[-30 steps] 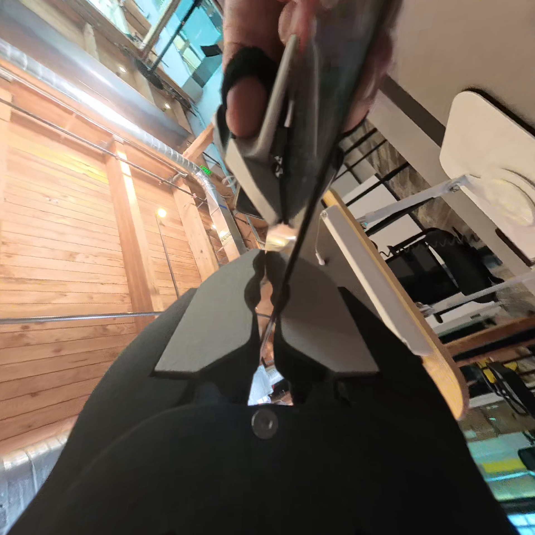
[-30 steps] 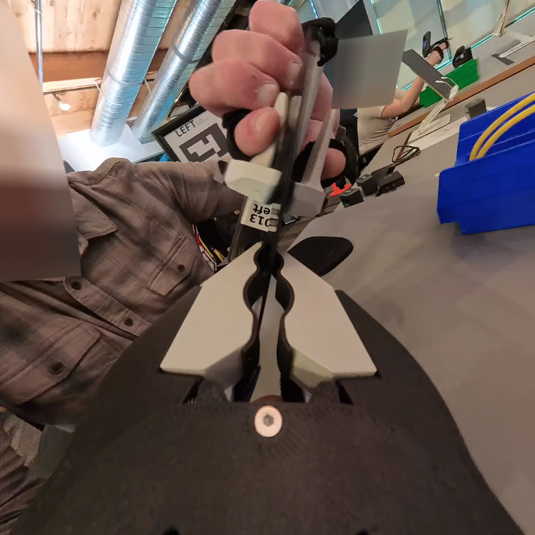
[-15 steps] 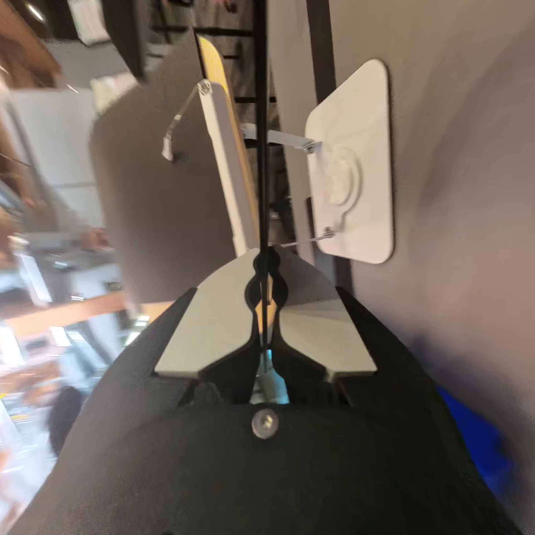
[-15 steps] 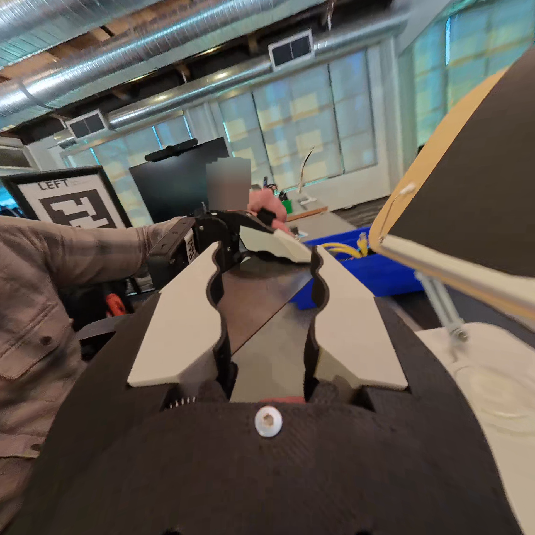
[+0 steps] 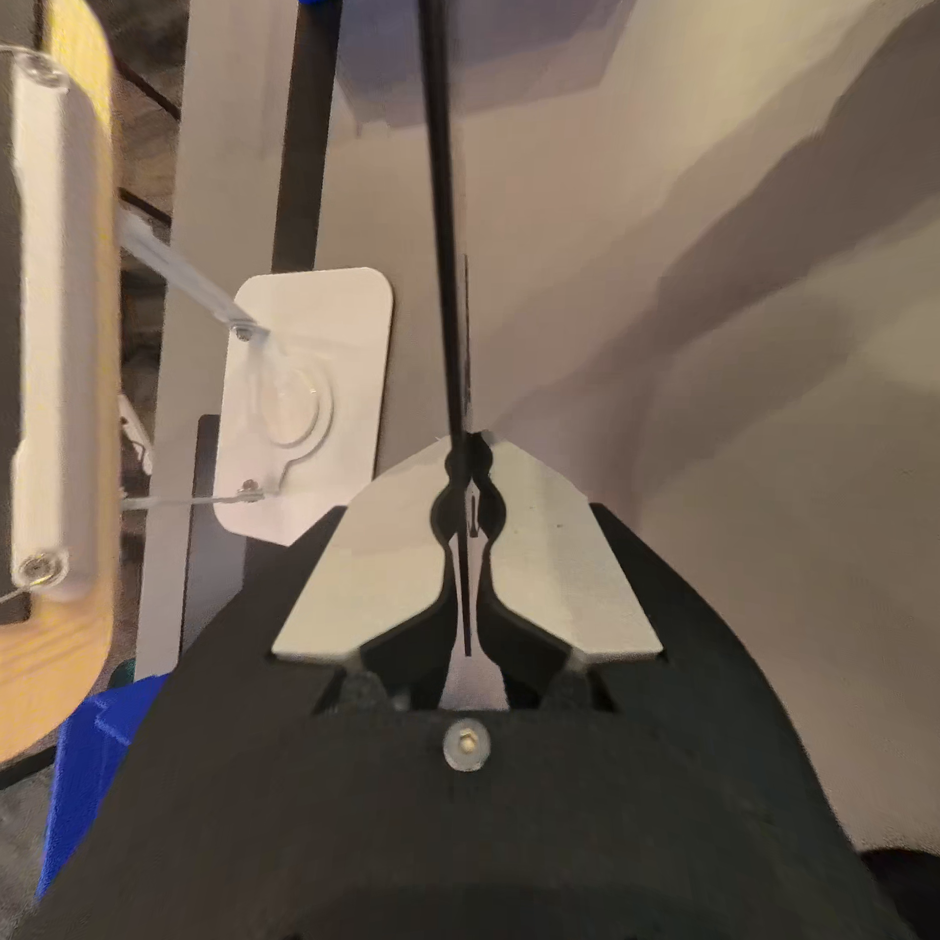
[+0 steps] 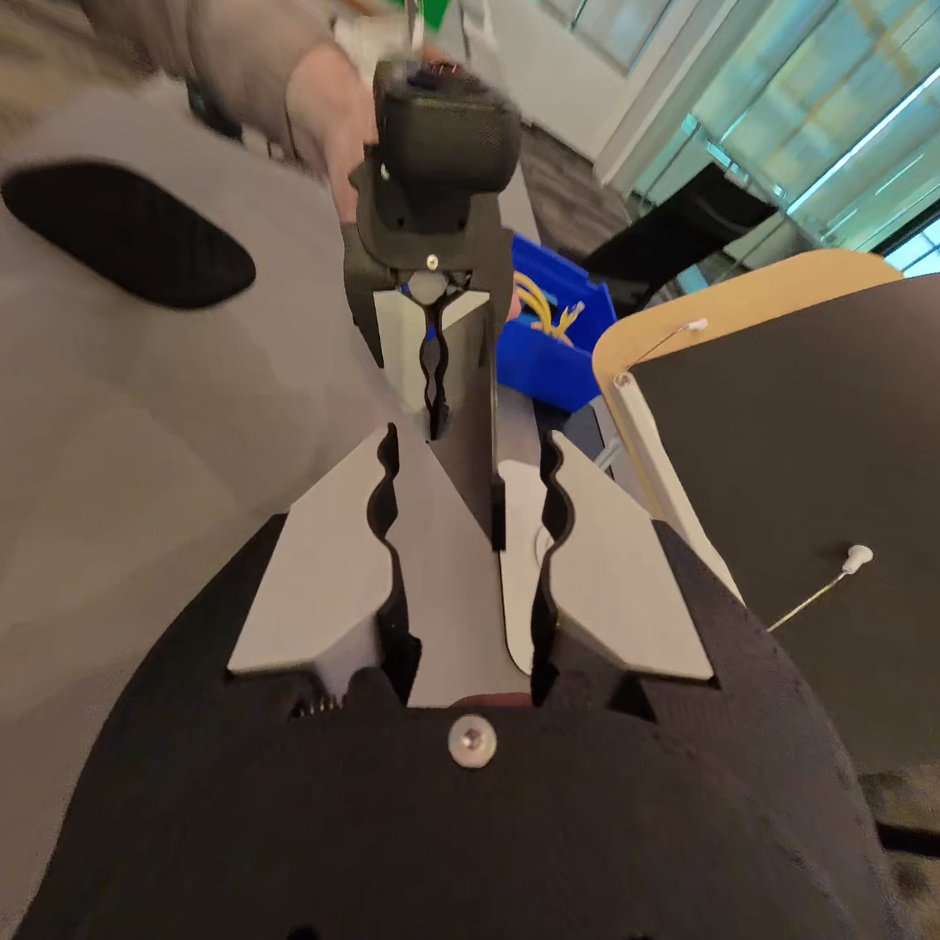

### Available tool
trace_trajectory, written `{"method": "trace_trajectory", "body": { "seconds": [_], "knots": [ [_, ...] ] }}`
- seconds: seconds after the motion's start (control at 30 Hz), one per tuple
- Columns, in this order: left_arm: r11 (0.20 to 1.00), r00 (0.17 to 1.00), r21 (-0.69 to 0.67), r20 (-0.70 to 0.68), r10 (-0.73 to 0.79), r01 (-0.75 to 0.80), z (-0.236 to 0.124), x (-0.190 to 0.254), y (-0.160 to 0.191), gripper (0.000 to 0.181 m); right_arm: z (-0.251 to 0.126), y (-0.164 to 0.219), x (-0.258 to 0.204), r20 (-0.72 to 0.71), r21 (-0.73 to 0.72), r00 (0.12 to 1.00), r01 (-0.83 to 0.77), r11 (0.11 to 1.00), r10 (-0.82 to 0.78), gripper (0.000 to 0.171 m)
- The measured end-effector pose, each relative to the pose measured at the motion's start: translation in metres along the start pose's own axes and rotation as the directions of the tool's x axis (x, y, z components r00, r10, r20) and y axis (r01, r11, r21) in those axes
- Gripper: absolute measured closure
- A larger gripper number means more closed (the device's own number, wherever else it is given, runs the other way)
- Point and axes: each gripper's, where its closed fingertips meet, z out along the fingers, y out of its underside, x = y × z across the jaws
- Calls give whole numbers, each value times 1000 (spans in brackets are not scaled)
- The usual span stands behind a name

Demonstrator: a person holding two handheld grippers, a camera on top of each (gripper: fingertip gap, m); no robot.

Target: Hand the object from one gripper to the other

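**Grippers.** The left gripper (image 5: 465, 442) is clamped on the object (image 5: 445, 229), a thin, flat, dark sheet. In the left wrist view the sheet shows edge-on as a black line running from the pinched fingertips out to 12 o'clock. The right gripper (image 6: 470, 432) stands with its jaws apart and carries nothing.

**Location of object.** In the right wrist view the left gripper faces in from 12 o'clock, and the free end of the sheet reaches down into the gap between the right fingers (image 6: 330, 549). I cannot tell whether it touches either pad. The sheet is off the grey table (image 5: 712, 305), held in the air.

**Handling, as judged.**
- The sheet projects straight from a single pinch without visible sag, so it is probably stiff and light.
- The faces look smooth, so slip within the pads is the likely risk.
- The best hold is on the flat faces of the free end, well into the pads, with the jaws square to the sheet. Closing on the edge would twist it.

**Surroundings.** A white base plate (image 5: 315, 386) lies at 9 o'clock of the left fingertips. In the right wrist view a blue bin (image 6: 544, 366) with yellow cables (image 6: 539, 310) sits at 1 o'clock and a black board (image 6: 788, 432) at 3 o'clock.

**Markings.** No brand or label is legible. A small mark between the left fingers is too small to make out.
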Motion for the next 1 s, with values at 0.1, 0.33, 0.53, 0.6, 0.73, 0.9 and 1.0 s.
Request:
{"method": "trace_trajectory", "body": {
  "seconds": [0.1,0.33,0.53,0.6,0.73,0.9,1.0],
  "knots": [
    [998,998,-3,-23,65,-65,8,12,-1,181,10,10,-7,16,-101,1000,19,995,-17,131],
    [988,989,-26,-9,151,-151,18,21,3,181,16,23,-34,182,-161,982,-20,987,50,171],
    [923,902,-1,214,375,-384,8,10,-13,129,7,26,-30,272,-84,927,-245,966,258,171],
    [865,808,-39,338,482,-500,-3,2,-21,109,5,28,-25,296,-54,895,-332,942,332,171],
    [648,498,-191,494,713,-738,-21,4,-37,83,3,35,-20,350,-33,821,-470,882,451,171],
    [360,158,-377,470,869,-853,-27,17,-32,75,2,47,-14,417,-10,718,-609,793,557,171],
    [269,55,-414,460,886,-870,-31,22,-26,80,-1,52,-8,473,20,640,-695,719,605,171]
  ]
}}
